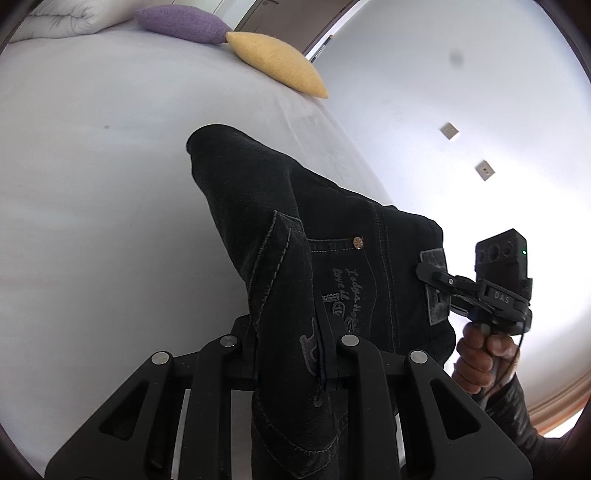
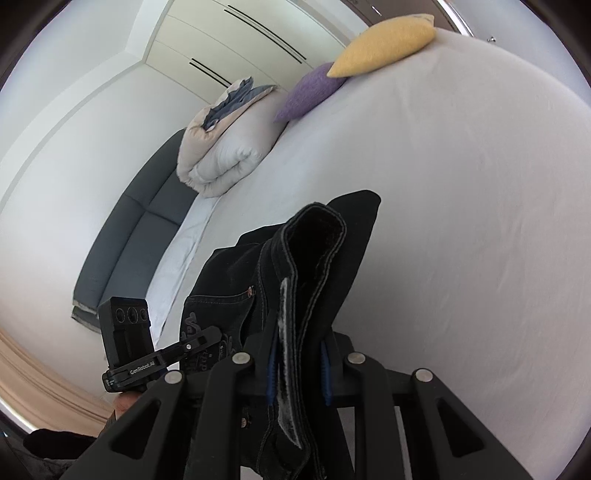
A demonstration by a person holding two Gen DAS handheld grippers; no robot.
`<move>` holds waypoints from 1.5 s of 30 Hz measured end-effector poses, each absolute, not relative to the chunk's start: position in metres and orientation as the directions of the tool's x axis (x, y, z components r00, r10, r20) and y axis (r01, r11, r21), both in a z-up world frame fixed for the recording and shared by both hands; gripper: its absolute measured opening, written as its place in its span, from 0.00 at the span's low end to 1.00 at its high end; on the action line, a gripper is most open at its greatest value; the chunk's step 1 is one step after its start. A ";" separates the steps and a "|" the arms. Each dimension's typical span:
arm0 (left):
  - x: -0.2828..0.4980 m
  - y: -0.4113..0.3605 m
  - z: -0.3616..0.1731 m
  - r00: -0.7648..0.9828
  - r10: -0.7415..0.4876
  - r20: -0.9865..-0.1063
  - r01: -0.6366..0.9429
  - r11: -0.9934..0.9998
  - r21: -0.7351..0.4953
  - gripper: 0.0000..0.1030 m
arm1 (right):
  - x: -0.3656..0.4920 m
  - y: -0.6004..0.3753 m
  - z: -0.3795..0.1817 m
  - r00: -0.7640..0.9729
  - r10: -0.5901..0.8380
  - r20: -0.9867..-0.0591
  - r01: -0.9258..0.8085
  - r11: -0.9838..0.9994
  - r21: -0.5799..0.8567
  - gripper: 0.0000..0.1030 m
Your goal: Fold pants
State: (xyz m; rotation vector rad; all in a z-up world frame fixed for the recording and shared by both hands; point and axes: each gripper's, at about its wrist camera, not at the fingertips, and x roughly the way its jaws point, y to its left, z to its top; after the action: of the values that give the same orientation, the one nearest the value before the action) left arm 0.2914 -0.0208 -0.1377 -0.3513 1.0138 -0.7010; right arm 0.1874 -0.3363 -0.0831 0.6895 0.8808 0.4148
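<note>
Above smooth white bed, stiff black denim pants, stitched waistband clenched in both grippers' jaws

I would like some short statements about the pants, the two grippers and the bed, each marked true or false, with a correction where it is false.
1. The left gripper is shut on the black pants. True.
2. The right gripper is open and holds nothing. False: it is shut on the pants' waistband.
3. The pants lie flat and neatly folded on the bed. False: both grippers hold them by the waist end.
4. A yellow cushion and a purple cushion lie on the bed, next to each other. True.
5. A folded white duvet lies on the bed near the purple cushion. True.
6. The pants are light blue. False: they are black denim.
</note>
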 end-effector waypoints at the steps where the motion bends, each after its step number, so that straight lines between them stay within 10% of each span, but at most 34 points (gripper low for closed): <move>1: 0.295 -0.024 -0.139 0.335 -0.674 -0.658 0.371 0.737 -0.565 0.18 | 0.195 -0.341 -0.087 0.580 0.585 -0.567 -0.042 0.717 0.696 0.20; 13: 0.298 -0.018 -0.196 0.329 -0.633 -0.701 0.299 0.774 -0.559 0.42 | 0.226 -0.369 -0.171 0.570 0.563 -0.598 0.087 0.682 0.726 0.31; 20: 0.260 -0.011 -0.165 0.484 -0.479 -0.732 0.291 0.877 -0.382 0.59 | 0.199 -0.345 -0.135 0.599 0.347 -0.721 0.129 0.847 0.515 0.67; 25: 0.191 0.006 -0.125 0.664 -0.331 -0.671 0.248 0.944 -0.219 0.91 | 0.143 -0.319 -0.097 0.641 0.128 -0.757 0.190 0.929 0.319 0.79; 36: 0.040 0.009 -0.026 0.922 -0.012 -0.387 0.066 0.990 0.127 1.00 | 0.030 -0.242 -0.035 0.687 -0.252 -0.681 0.311 0.950 -0.037 1.00; 45: -0.034 0.018 0.029 0.950 -0.005 -0.311 0.063 0.982 0.179 1.00 | -0.019 -0.211 0.017 0.759 -0.324 -0.565 0.342 0.937 -0.078 1.00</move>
State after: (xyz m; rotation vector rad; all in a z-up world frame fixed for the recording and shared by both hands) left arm -0.0342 0.0185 0.0289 0.1882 0.3146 -0.0347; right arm -0.0191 -0.2109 0.0172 0.0305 0.6093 -0.3625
